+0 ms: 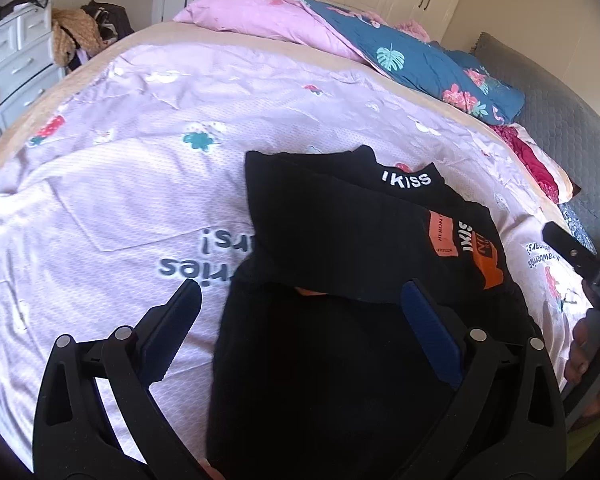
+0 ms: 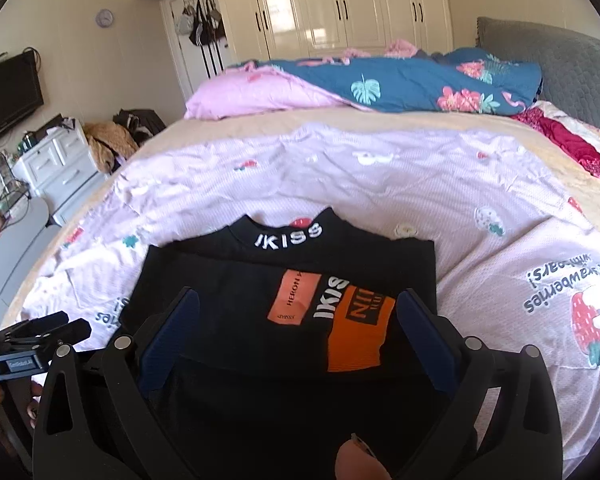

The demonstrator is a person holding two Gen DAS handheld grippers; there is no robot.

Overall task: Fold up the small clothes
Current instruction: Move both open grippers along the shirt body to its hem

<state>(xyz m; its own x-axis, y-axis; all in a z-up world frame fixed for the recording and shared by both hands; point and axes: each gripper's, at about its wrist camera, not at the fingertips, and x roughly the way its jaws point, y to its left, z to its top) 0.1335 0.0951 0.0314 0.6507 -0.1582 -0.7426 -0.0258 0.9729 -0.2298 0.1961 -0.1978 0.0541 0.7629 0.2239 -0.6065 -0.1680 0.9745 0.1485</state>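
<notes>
A small black top (image 1: 340,232) with white "IKISS" lettering and orange patches lies partly folded on a lilac strawberry-print sheet (image 1: 120,200). It also shows in the right wrist view (image 2: 300,280). My left gripper (image 1: 304,292) is open and empty, its jaws spread wide over the garment's near left part. My right gripper (image 2: 298,300) is open and empty, its jaws spread over the near edge of the top. The right gripper's body (image 1: 580,264) shows at the right edge of the left wrist view. The left gripper's body (image 2: 32,340) shows at the left edge of the right wrist view.
The lilac sheet (image 2: 420,184) lies over a beige bed (image 2: 260,120). A pink and teal floral duvet (image 2: 380,84) is bunched at the far side, with a grey headboard (image 2: 560,64) on the right. White drawers (image 2: 56,172), a clothes pile (image 2: 112,140) and wardrobes (image 2: 340,4) stand beyond.
</notes>
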